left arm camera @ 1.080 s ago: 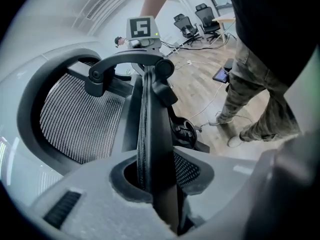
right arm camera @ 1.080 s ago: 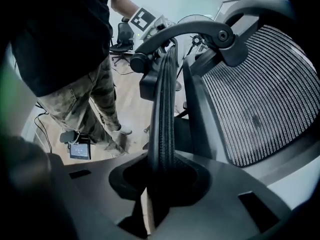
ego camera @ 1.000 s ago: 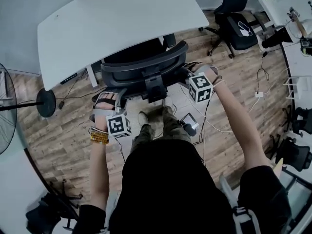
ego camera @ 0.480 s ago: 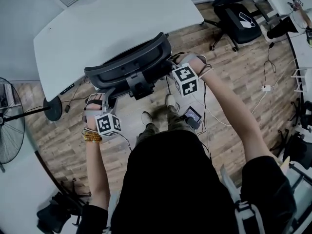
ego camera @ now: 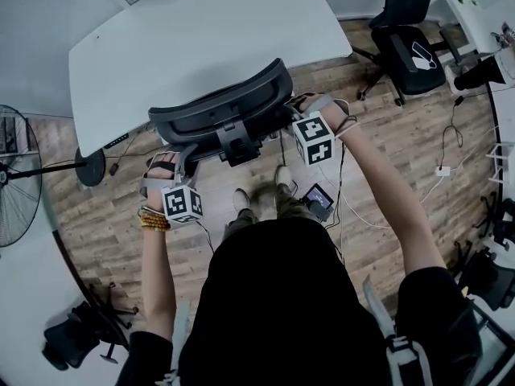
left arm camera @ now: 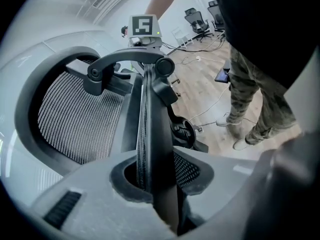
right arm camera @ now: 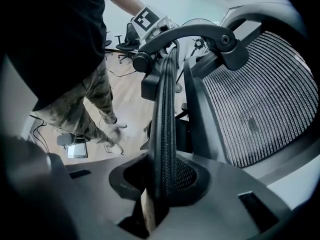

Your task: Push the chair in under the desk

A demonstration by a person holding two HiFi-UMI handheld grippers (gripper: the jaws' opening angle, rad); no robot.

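Observation:
The black mesh office chair (ego camera: 217, 107) stands with its backrest at the front edge of the white desk (ego camera: 209, 30); its seat is hidden below. My left gripper (ego camera: 179, 158) is shut on the backrest's left rim, which runs up between the jaws in the left gripper view (left arm camera: 155, 184). My right gripper (ego camera: 292, 109) is shut on the right rim, and the right gripper view shows the mesh edge (right arm camera: 165, 134) clamped in the jaws of the right gripper (right arm camera: 159, 191). The curved headrest bracket (left arm camera: 125, 59) spans the top of the backrest.
A standing fan (ego camera: 16, 183) is on the left beside the desk. A second black chair (ego camera: 406, 43) stands at the upper right. Cables (ego camera: 438, 167) and a small device (ego camera: 319, 199) lie on the wood floor. The person's feet (ego camera: 257, 195) are just behind the chair.
The chair has rolled forward toward the desk with both grippers still clamped on its backrest. The backrest now sits at the desk edge and the seat no longer shows.

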